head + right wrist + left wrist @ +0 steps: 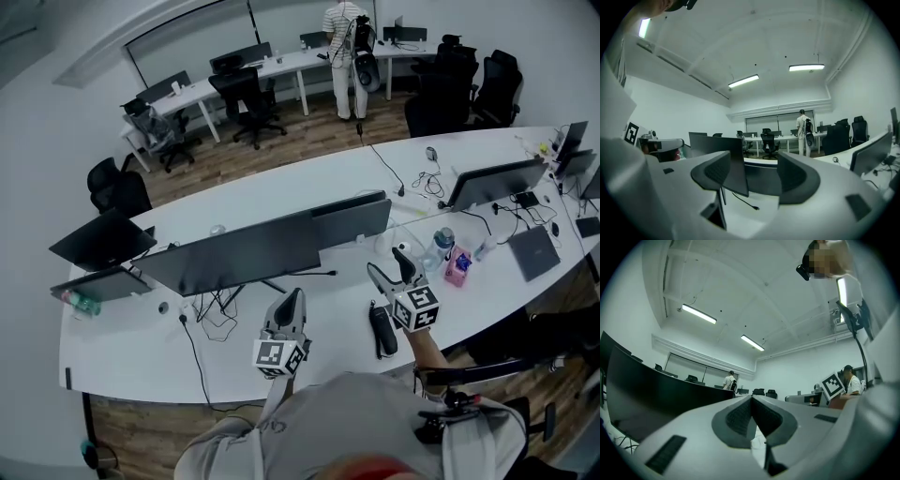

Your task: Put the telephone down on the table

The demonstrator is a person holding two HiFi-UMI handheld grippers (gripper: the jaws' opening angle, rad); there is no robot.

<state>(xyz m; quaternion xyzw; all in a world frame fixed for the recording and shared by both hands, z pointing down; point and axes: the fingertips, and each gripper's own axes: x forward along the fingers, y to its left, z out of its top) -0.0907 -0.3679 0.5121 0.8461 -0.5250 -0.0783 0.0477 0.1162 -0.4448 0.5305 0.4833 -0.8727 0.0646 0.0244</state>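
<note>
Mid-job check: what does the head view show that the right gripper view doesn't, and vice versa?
Head view only: the black telephone lying on the white table beside the right gripper, plus a water bottle and pink box. Right gripper view only: its jaws standing apart with nothing between them, and ceiling lights. Both: the dark monitors and a person standing at the far desks.

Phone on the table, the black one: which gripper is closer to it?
Right. In the head view the right gripper sits just beyond the phone, close by. The left gripper is farther off, out to the phone's left.
</note>
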